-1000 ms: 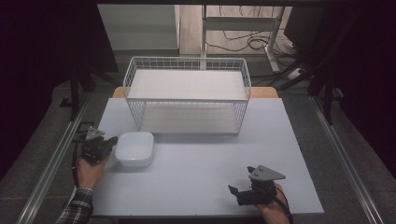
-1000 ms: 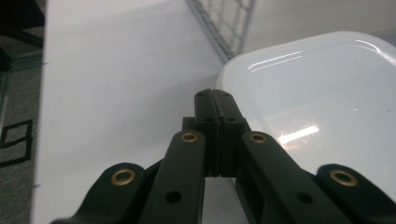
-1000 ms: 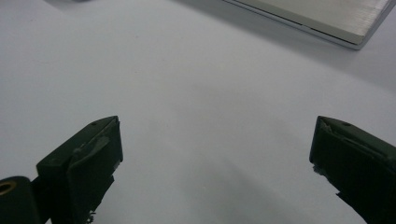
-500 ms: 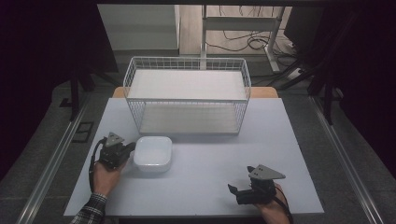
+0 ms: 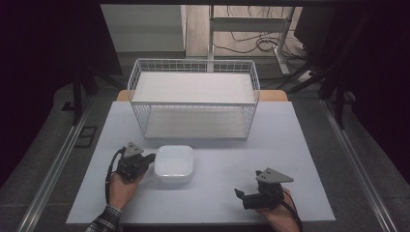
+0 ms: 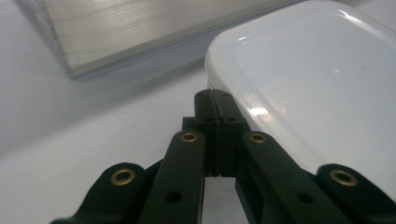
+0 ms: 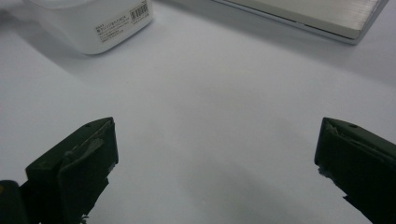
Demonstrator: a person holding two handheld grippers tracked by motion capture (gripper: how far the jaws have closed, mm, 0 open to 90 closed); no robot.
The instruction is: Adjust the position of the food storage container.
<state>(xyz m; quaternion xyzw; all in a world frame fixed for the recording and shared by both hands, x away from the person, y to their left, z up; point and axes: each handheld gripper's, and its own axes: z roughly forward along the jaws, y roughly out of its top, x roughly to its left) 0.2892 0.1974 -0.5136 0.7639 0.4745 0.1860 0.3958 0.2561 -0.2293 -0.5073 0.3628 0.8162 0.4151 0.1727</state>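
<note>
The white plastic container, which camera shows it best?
The high view: the whole container sits on the table, the shut left gripper at its side. The left gripper view catches its top surface close up; the right gripper view catches one labelled corner.

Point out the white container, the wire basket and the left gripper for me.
white container (image 5: 173, 163): high view, centre of its top.
wire basket (image 5: 193, 63): high view, far rim.
left gripper (image 6: 215, 98): left gripper view, tips of the shut jaws, right beside the container's edge.
</note>
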